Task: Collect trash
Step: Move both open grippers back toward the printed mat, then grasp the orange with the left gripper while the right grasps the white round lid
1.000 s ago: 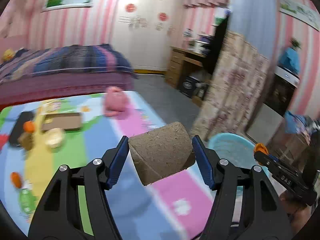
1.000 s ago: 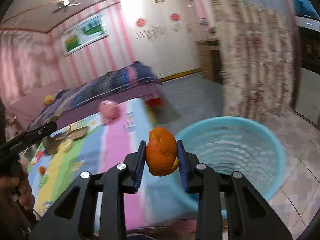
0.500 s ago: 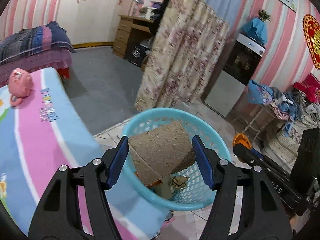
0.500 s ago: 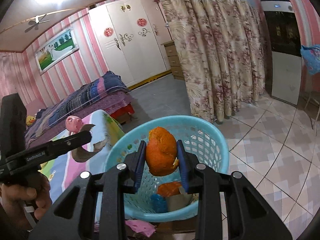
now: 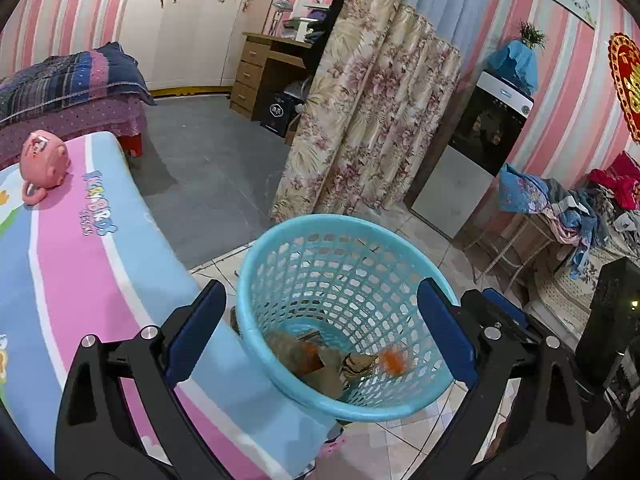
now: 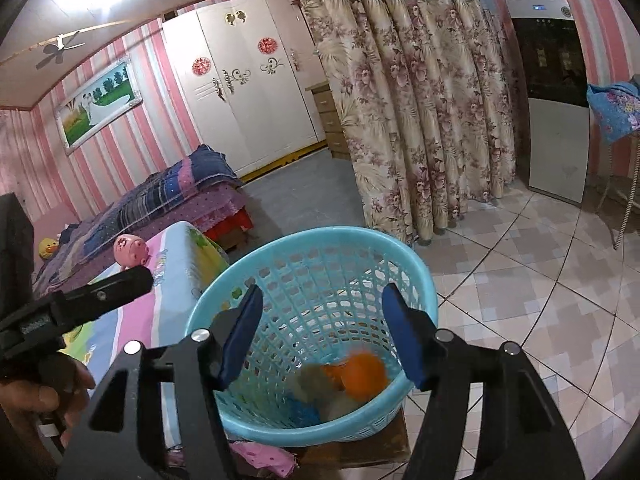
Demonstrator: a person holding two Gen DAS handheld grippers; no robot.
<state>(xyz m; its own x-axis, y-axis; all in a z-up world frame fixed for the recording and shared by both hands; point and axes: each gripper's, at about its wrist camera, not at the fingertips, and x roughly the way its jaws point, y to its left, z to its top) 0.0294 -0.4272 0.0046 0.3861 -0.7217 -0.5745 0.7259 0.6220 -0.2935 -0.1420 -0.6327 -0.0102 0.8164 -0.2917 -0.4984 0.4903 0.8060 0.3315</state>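
A light-blue mesh basket (image 5: 340, 219) stands on the floor beside the table, directly under both grippers. My left gripper (image 5: 318, 292) hovers over it with its jaws opening wide and nothing between them. Inside the basket lie a brown cardboard piece (image 5: 320, 364) and a blurred orange peel (image 5: 394, 362). My right gripper (image 6: 323, 294) is also above the basket (image 6: 320, 234), its jaws opening and empty. The orange peel (image 6: 366, 374) shows blurred just below it, among other scraps. One finger of the left gripper (image 6: 132, 280) reaches in from the left, held by a hand (image 6: 40, 396).
The table with its striped colourful mat (image 5: 80, 260) lies left of the basket, with a pink piggy bank (image 5: 44, 160) at its far end. A floral curtain (image 5: 372, 120) and a water dispenser (image 5: 480, 140) stand behind. A pink scrap (image 6: 260, 456) lies on the floor by the basket.
Both grippers swung from the table to above the basket, then opened. The brown cardboard piece left the left jaws and the orange peel left the right jaws; both dropped into the basket.
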